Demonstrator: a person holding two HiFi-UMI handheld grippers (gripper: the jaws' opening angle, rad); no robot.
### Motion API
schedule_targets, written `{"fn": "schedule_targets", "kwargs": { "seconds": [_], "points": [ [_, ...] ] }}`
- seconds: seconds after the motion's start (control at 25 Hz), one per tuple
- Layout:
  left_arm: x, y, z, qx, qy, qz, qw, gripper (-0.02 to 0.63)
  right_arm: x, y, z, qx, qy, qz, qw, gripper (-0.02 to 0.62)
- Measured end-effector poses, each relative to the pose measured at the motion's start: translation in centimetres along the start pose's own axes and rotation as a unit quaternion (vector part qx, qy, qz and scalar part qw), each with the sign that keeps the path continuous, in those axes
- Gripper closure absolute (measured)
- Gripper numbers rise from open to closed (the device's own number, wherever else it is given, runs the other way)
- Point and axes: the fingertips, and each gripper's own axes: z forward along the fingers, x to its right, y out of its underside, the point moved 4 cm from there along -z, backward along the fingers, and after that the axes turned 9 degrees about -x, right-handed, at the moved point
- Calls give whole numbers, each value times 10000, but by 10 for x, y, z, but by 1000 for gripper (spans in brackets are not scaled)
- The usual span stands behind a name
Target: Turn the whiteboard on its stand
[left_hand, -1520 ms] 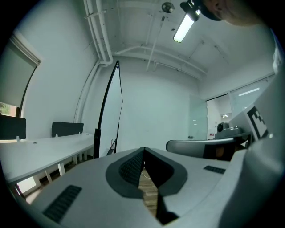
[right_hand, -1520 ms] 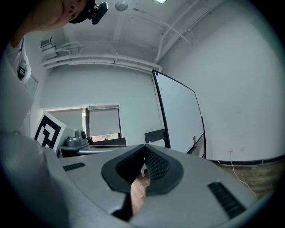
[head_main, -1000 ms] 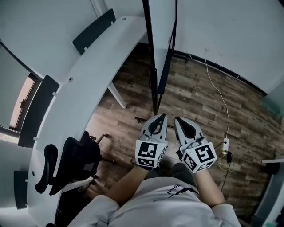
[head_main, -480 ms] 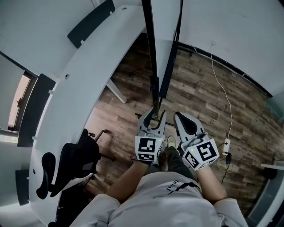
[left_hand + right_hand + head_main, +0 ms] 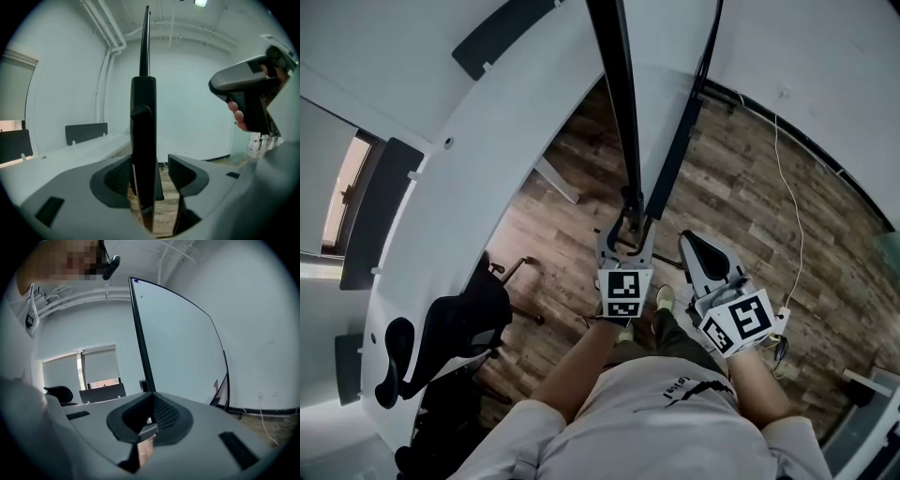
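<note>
The whiteboard stands upright in its black frame, seen edge-on from above. My left gripper reaches to the frame's lower end. Its jaws are opening, and the black frame edge stands between them. A gap shows beside the right-hand pad, so the pads do not press on the frame. My right gripper hangs just right of the left one, apart from the board. Its jaws are shut on nothing. The board's white face rises ahead of it.
A long curved white desk runs along the left, with black divider panels and a black office chair beside it. A white cable and power strip lie on the wooden floor at right. White walls stand behind the board.
My left gripper has moved forward to the whiteboard's frame and its jaws have spread apart around it. The right gripper followed a little and stayed shut. The head view has come closer to the board.
</note>
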Motion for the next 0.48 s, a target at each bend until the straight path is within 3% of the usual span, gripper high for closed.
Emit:
{"fn": "schedule_targets", "kwargs": {
  "seconds": [0.12, 0.28, 0.48],
  "points": [
    [-2, 5, 3, 7, -123, 118, 9999, 373, 11, -1, 10, -72, -70, 9, 9999, 581],
    [-13, 17, 12, -246, -125, -65, 9996, 367, 19, -2, 21, -118, -164, 4, 9998, 581],
    [-9, 21, 32, -368, 100, 34, 9993, 367, 20, -2, 29, -181, -232, -19, 9996, 581]
  ]
}}
